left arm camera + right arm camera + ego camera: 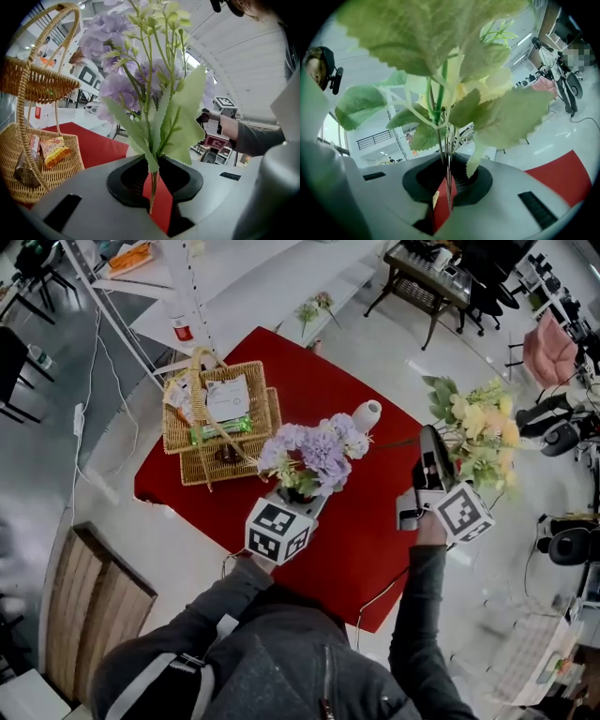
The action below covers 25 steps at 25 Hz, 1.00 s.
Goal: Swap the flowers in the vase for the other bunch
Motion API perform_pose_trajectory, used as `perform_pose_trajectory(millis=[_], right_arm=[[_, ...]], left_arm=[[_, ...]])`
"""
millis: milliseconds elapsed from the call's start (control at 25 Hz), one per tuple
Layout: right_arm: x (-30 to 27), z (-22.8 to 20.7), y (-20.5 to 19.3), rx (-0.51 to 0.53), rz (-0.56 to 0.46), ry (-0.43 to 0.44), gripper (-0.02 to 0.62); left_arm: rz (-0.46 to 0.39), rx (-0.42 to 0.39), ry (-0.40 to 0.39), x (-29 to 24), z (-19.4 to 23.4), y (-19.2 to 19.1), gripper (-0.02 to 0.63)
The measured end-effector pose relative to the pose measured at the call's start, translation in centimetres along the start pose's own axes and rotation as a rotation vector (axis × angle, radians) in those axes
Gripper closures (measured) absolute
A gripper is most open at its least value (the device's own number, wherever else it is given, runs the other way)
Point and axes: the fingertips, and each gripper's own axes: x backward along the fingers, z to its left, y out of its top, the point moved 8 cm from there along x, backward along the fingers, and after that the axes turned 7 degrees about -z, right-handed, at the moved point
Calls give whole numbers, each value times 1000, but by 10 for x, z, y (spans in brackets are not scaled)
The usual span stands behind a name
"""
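Above the red-clothed table [375, 531], the left gripper [298, 493] pinches the stems of the purple artificial flower bunch [317, 451], just beside the white ceramic vase [367, 415]. The right gripper [432, 439], jaws pressed onto thin stems, holds the yellow-and-green flower bunch [483, 427] beyond the table's edge.

Jacket [272, 652]: dark grey, flecked, with a zip down the front.
Sleeves [420, 615]: long, dark grey, reaching to the wrists.
Strap [159, 681]: pale grey, with a black buckle.
Left gripper [152, 187]: smooth grey shell, black-rimmed jaw recess, red inner faces.
Right gripper [446, 192]: the same grey shell, black recess with a ribbed patch, red inner faces.
Marker cubes [278, 530]: white, one per gripper, with black square patterns on each face.
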Motion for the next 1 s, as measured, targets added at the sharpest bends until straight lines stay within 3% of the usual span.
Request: perform_pose_trajectory(millis=[480, 1000], right_arm=[[-35, 1, 12, 45, -20, 36, 575], [-54, -16, 10, 53, -28, 10, 575]], left_arm=[[9, 13, 19, -2, 7, -3, 529], [6, 24, 39, -5, 16, -3, 528]])
